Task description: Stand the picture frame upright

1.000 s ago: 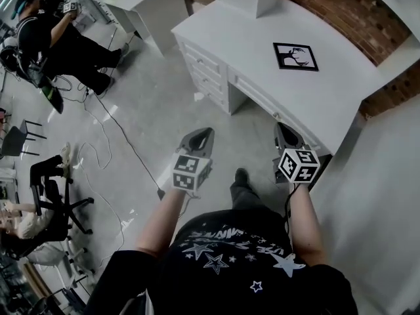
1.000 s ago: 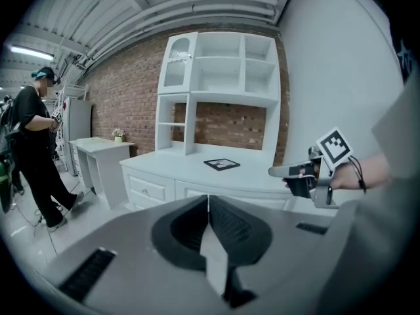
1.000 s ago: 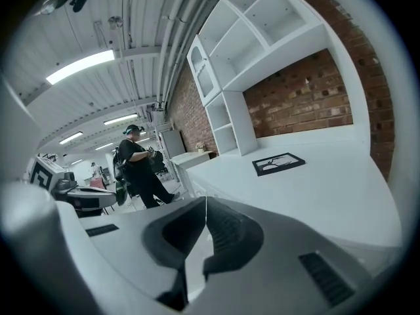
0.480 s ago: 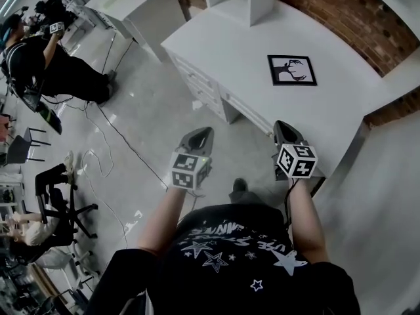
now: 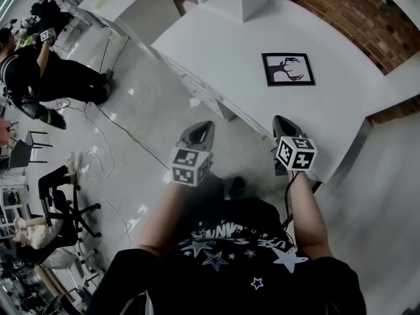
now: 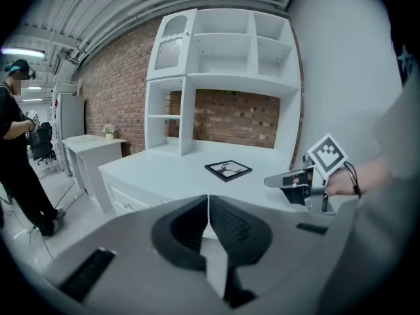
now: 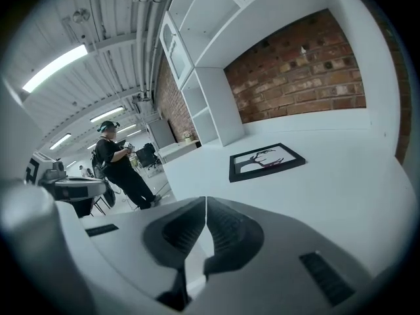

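Now black picture frame (image 5: 287, 69) flat on desk (image 5: 223, 38), antler silhouette; left hand-held gripper (image 5: 205, 127), right hand-held gripper (image 5: 281, 122) closed, empty.

White desk (image 5: 216, 51), brick wall (image 5: 341, 8)

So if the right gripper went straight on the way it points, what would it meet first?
Probably the bare white desk top, short of the picture frame, which lies flat further on and slightly to the right. The right gripper is shut, empty and tilted downward. Depth is unclear.
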